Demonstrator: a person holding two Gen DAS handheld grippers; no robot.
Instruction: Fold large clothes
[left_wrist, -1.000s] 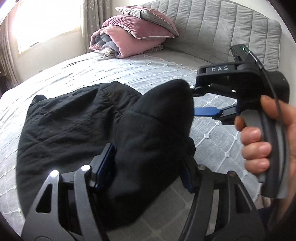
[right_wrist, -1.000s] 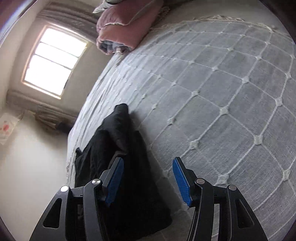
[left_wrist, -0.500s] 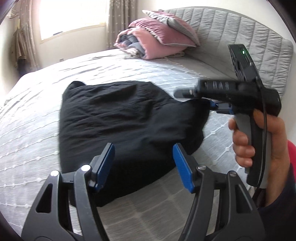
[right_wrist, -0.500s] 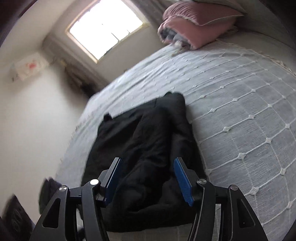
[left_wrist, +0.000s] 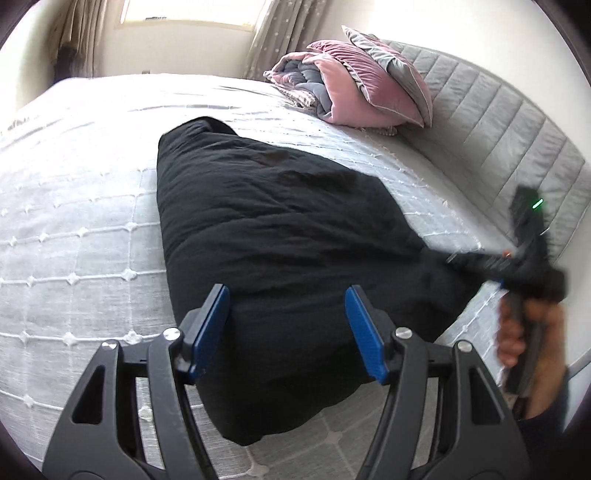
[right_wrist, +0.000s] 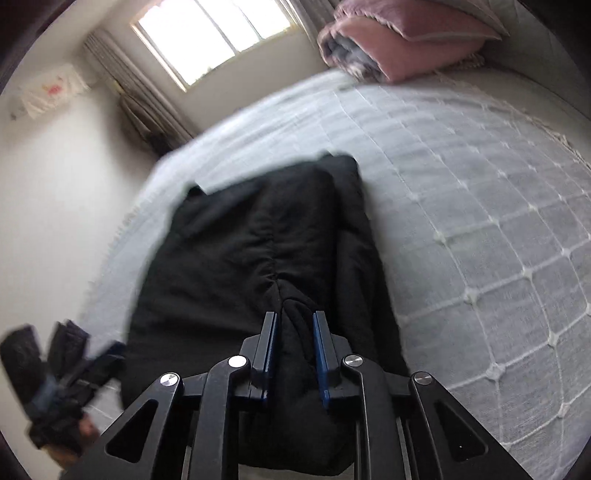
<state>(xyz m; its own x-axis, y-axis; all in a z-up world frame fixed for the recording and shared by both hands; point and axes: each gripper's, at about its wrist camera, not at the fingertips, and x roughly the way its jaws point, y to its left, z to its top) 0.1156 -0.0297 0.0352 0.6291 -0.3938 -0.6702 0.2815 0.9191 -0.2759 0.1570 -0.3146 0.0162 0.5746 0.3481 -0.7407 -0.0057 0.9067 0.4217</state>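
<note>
Right gripper fingers pinched on a bunched fold of the black garment. Left gripper fingers spread wide, hovering over the garment's near edge. Garment lay flattened on the bed, pink pillows beyond. No legible writing.

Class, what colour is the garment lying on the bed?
Black garment, plain with no pattern; the left wrist view shows it best.
</note>
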